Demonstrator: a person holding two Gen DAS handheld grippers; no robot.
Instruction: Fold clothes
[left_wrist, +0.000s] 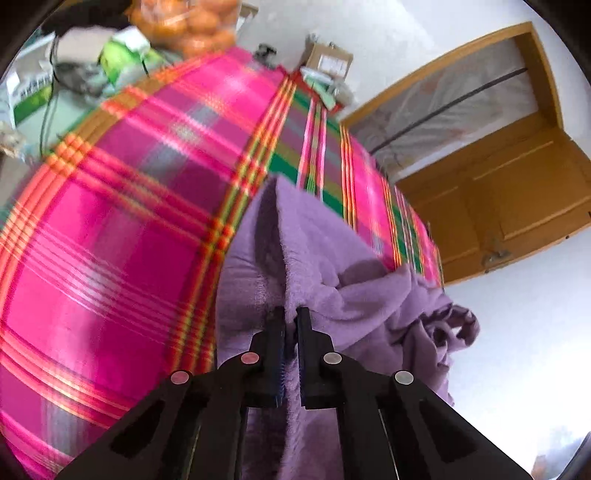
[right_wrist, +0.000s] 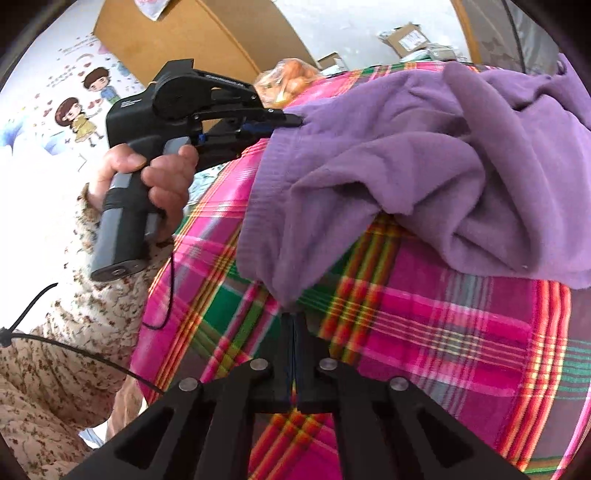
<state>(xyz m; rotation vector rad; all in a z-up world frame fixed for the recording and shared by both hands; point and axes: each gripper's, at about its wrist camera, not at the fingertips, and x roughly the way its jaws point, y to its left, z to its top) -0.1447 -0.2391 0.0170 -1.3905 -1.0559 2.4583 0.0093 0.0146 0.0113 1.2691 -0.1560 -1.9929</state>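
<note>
left tongs (left_wrist: 290, 314) pinching a fold of the purple fleece garment (left_wrist: 332, 266), right tongs (right_wrist: 294, 318) clamped on its lower corner. the garment lies bunched on the pink plaid cloth (left_wrist: 110, 229), oranges (left_wrist: 192, 22) behind.

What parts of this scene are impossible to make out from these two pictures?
- What kind of garment the purple fleece garment is: bunched in both views, its far end cut off by the right wrist view's edge.
- The surface under the plaid cloth: fully covered.
- Print on the green-and-white packages: blurred in the left wrist view.
- The bag of oranges: cut off by the top edge.
</note>
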